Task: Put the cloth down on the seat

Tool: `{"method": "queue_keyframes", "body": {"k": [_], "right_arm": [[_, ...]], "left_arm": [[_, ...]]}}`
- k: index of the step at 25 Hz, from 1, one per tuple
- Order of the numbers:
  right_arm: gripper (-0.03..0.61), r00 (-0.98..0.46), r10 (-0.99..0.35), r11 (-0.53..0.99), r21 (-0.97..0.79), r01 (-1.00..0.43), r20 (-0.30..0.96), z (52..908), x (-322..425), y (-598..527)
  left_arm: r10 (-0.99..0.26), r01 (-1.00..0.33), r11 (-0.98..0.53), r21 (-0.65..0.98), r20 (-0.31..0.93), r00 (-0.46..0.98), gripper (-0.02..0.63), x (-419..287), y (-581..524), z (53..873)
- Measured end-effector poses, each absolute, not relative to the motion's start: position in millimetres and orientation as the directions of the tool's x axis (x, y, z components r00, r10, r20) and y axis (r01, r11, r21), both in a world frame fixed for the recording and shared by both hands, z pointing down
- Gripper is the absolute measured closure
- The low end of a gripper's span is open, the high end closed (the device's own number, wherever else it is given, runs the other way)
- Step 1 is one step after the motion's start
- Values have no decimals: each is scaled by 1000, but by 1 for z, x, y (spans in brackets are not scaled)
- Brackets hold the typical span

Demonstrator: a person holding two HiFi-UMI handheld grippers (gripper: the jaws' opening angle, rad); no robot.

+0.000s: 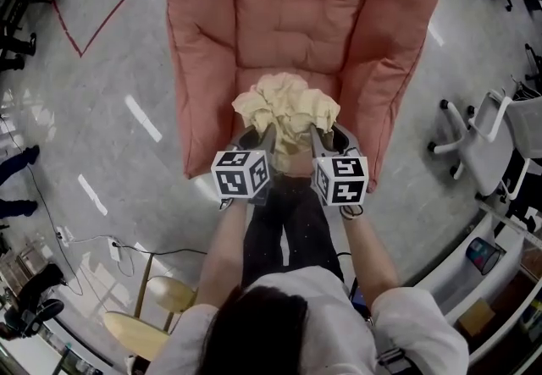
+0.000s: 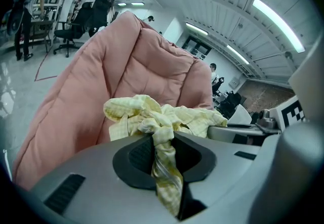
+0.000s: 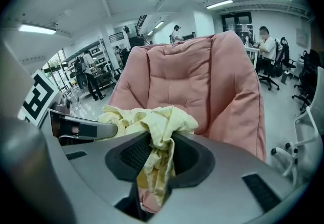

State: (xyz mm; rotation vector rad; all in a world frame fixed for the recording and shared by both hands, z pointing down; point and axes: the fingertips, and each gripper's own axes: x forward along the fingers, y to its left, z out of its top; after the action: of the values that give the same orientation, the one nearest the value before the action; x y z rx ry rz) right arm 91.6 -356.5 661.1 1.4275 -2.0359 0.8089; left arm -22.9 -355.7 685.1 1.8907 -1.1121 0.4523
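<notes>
A crumpled pale-yellow checked cloth (image 1: 286,107) hangs bunched over the front edge of the pink padded armchair's seat (image 1: 292,22). Both grippers hold it from the near side. My left gripper (image 1: 268,138) is shut on a twisted strand of the cloth (image 2: 164,117), which runs down between its jaws (image 2: 163,154). My right gripper (image 1: 316,136) is shut on another fold of the cloth (image 3: 154,119), pinched between its jaws (image 3: 157,160). The two grippers sit close together, side by side. The pink backrest (image 2: 147,66) (image 3: 202,76) rises behind the cloth in both gripper views.
A white office chair (image 1: 487,140) stands on the grey floor to the right. A wooden stool (image 1: 161,314) is at the lower left, near a floor cable (image 1: 93,239). Red tape (image 1: 85,30) marks the floor at the upper left. People stand far behind the chair.
</notes>
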Motion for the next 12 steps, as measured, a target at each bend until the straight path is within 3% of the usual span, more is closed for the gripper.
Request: {"method": "queue_keyframes", "body": {"k": [12], "right_arm": [[451,-299,-584,258,-176,-950,755,749,98,-383]], "left_arm": [[-474,-857,-201,475,718,509,529,-18,-383,771]]}}
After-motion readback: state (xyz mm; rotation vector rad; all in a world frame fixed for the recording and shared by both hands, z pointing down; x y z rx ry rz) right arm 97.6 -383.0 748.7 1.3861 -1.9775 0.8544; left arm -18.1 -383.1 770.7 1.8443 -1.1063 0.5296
